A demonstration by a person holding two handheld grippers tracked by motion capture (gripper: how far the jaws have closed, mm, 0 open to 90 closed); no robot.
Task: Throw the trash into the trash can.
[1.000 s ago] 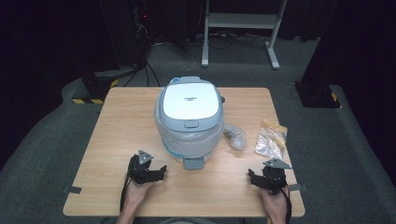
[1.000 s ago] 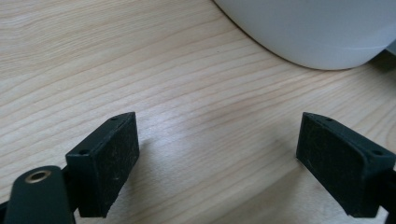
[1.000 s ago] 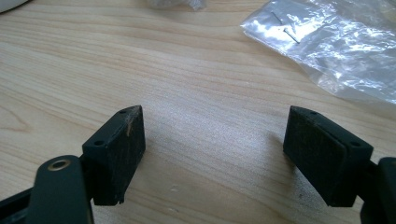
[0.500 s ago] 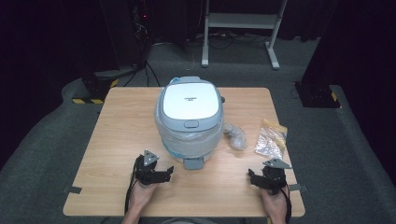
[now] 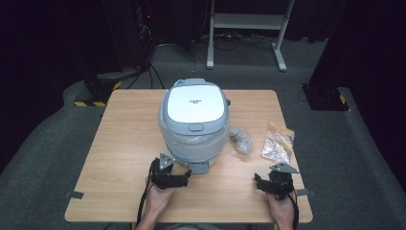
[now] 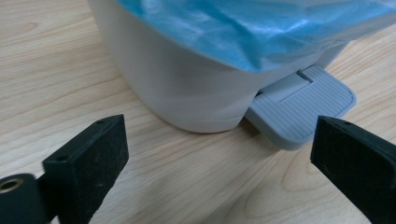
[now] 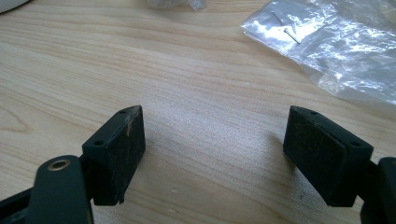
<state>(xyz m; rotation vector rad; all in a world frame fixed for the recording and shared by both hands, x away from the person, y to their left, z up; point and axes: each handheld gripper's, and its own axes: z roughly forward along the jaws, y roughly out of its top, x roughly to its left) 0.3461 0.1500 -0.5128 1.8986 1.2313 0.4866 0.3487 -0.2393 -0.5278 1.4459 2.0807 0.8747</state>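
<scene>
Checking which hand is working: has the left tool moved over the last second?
Yes. The left tool has slid right along the table, closing on the grey foot pedal at the front of the pedal bin.

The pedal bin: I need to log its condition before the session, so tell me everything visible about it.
The pedal bin stands upright at the middle of the wooden table. Its pale grey body looks like plastic, with a white-panelled lid that is shut. A blue liner hangs over the rim down the outside. A ribbed grey foot pedal juts from the base toward the person. The left gripper, jaws open, sits just before the pedal, not touching.
</scene>
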